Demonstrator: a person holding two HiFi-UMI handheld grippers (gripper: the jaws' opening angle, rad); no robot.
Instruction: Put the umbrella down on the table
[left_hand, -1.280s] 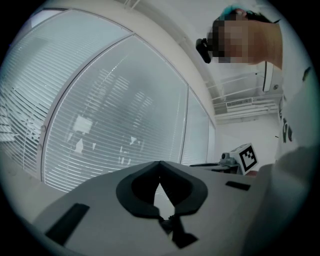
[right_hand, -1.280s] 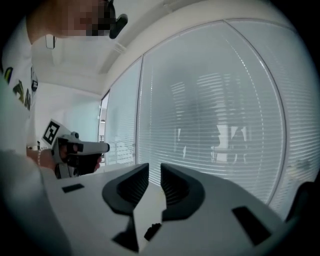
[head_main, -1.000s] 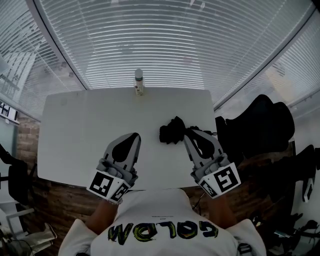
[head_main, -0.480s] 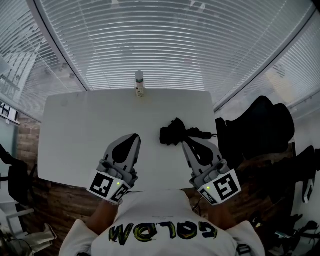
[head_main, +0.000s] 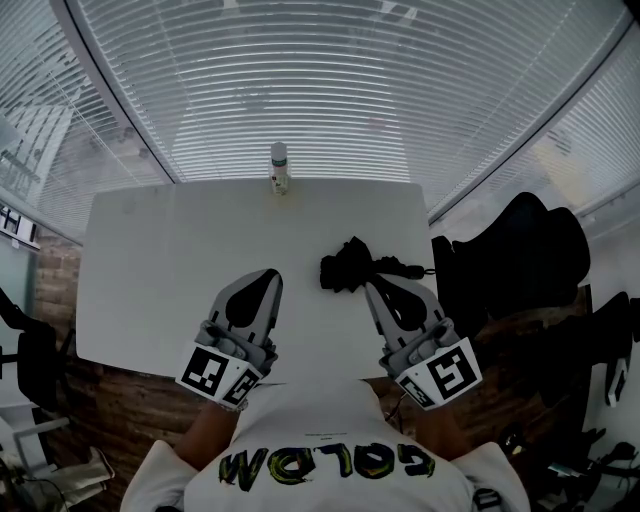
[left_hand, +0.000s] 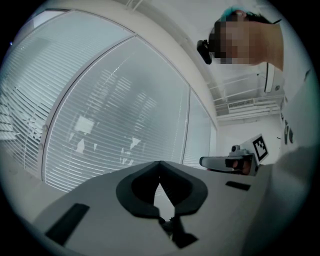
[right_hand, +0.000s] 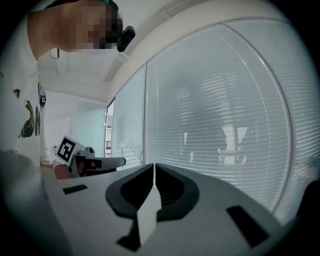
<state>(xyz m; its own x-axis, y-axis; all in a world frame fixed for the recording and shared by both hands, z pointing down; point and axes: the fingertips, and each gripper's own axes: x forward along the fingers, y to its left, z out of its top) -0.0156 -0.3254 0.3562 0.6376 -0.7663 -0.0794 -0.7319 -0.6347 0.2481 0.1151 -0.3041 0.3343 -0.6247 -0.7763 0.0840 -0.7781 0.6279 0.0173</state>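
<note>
Left gripper (head_main: 268, 274): over near part of white rectangular table (head_main: 150, 260), jaw tips together, nothing between them. Small white bottle (head_main: 278, 165): upright at far table edge. Black folded fabric umbrella (head_main: 345, 265): lying on tabletop, just beyond right gripper (head_main: 372, 288). Right gripper: jaws closed, empty. Judgement: put-down looks done; next move only needs both grippers drawn clear without nudging umbrella.

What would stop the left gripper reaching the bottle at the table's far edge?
Probably nothing, so likely yes: only bare table lies between the left gripper and the bottle. The black umbrella sits off to the right, nearer the right gripper.
</note>
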